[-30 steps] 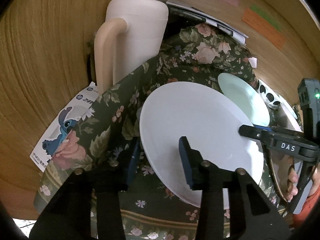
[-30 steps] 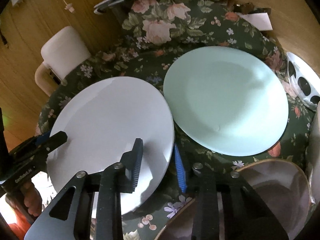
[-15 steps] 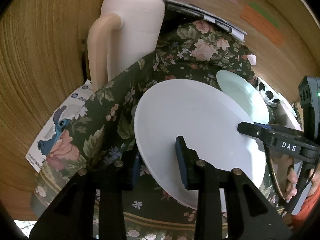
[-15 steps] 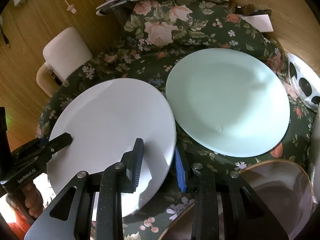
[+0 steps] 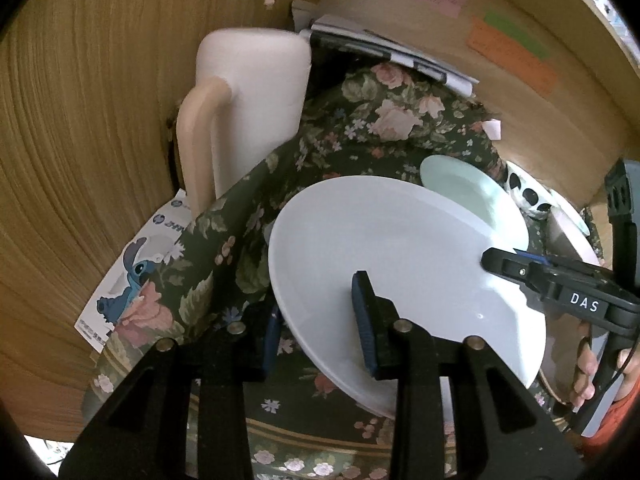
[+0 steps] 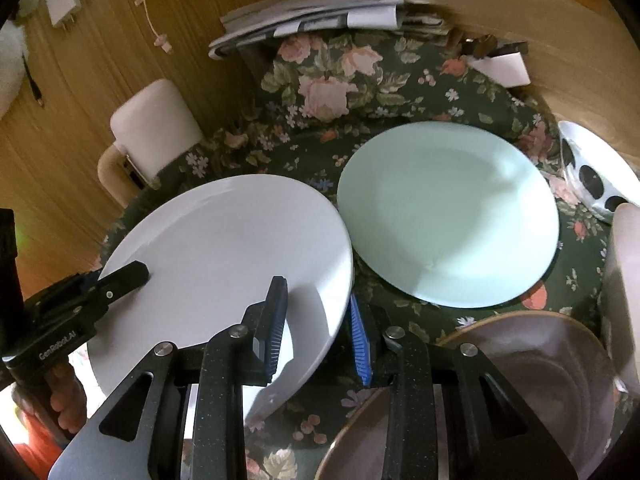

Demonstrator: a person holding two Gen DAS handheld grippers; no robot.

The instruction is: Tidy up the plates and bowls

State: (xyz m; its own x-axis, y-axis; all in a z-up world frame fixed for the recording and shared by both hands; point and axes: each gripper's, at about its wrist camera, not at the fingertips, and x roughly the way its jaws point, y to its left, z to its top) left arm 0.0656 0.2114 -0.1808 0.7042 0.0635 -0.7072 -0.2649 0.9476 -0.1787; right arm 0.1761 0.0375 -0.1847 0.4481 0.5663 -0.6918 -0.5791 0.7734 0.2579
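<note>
On floral tablecloth point(image 6: 320, 92): white plate point(image 6: 224, 248) near left edge, seemingly raised slightly toward mint plate point(image 6: 448, 216) since a second ago. Probably stacking begun. Left gripper point(image 5: 318, 316), right gripper point(image 6: 318, 328): astride opposite rims, fingers apart, not pinching.

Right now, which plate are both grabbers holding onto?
The big white round plate. The left gripper and right gripper each straddle its rim, while the pale green plate and brown-rimmed plate lie untouched on the floral cloth.
</note>
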